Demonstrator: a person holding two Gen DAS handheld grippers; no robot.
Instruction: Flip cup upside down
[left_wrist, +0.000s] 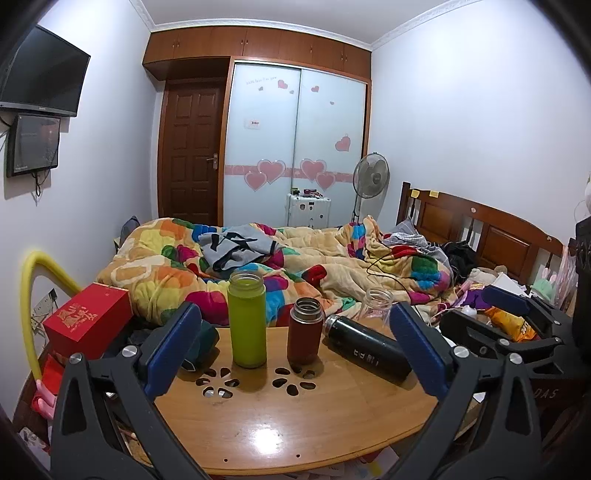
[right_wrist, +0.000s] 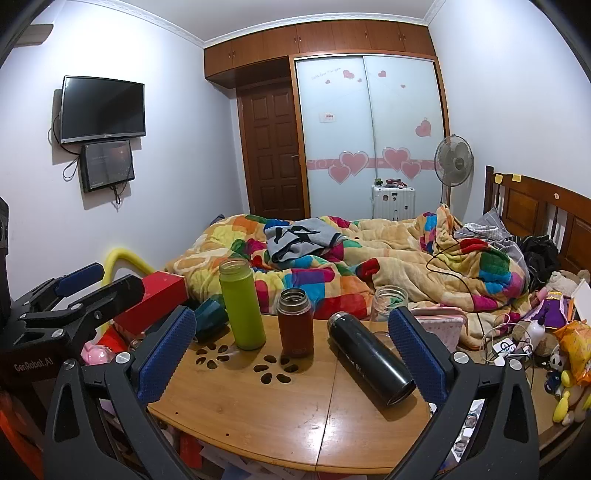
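Several cups are on a round wooden table (left_wrist: 280, 424) (right_wrist: 258, 406). A tall green cup (left_wrist: 246, 319) (right_wrist: 242, 304) stands upright, mouth up. A short brown-red cup (left_wrist: 305, 330) (right_wrist: 294, 322) stands upright beside it. A black cup (left_wrist: 367, 349) (right_wrist: 371, 358) lies on its side. A clear glass jar (left_wrist: 376, 304) (right_wrist: 388, 304) stands at the table's far edge. A dark teal cup (left_wrist: 201, 343) (right_wrist: 210, 317) lies at the left edge. My left gripper (left_wrist: 295, 354) is open and empty, short of the cups. My right gripper (right_wrist: 291, 354) is open and empty, also short of them.
A red box (left_wrist: 88, 319) (right_wrist: 155, 299) and a yellow tube (left_wrist: 29, 295) sit left of the table. A bed with a colourful quilt (left_wrist: 295, 273) (right_wrist: 369, 266) lies behind. Clutter and toys (right_wrist: 554, 332) lie at the right.
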